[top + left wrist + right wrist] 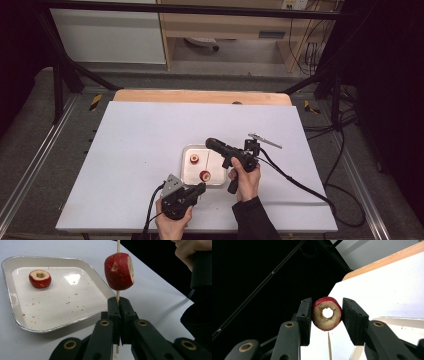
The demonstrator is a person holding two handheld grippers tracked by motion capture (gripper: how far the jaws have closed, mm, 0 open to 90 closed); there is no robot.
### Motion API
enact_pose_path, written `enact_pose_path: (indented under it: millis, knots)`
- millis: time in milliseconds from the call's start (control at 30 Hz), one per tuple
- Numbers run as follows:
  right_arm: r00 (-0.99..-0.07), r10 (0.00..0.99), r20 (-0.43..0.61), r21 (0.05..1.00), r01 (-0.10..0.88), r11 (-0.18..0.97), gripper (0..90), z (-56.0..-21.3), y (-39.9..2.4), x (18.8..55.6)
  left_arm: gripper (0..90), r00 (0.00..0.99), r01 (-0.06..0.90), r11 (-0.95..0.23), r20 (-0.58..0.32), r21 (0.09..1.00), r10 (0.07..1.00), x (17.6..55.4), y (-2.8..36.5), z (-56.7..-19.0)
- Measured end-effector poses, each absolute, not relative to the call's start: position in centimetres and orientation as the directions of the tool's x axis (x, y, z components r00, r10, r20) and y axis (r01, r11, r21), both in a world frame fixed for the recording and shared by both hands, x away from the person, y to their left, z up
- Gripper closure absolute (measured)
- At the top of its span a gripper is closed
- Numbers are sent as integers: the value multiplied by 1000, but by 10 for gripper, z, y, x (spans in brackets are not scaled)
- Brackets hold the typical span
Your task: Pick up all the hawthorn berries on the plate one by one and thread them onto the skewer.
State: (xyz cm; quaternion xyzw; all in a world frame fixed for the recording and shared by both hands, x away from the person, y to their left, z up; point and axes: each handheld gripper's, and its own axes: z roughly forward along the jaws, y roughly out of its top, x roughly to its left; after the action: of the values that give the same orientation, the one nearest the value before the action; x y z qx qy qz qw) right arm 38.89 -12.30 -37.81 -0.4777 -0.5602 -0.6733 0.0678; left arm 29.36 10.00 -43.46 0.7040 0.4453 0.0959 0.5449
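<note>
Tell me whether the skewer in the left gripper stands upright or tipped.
Upright. The left gripper clamps the skewer, which rises straight up through one cored fruit piece beside the tray.

both grippers are black: the left gripper carries a grey three-cornered plate on top, and brass-coloured rivets ring its jaw links. the right gripper trails a black cable. dark sleeve at lower centre.

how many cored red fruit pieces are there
3: one lying in the tray at its far side, one threaded on the skewer, one held between the right gripper jaws.
</note>
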Motion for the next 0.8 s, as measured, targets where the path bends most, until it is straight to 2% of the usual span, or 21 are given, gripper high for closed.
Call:
enact_pose_path:
  millis: [800]
  knots:
    - [-535, 439, 722, 686, 638, -350, 611, -379, -123, 389, 888, 583, 520, -10, -347, 854, 735, 294, 101, -435]
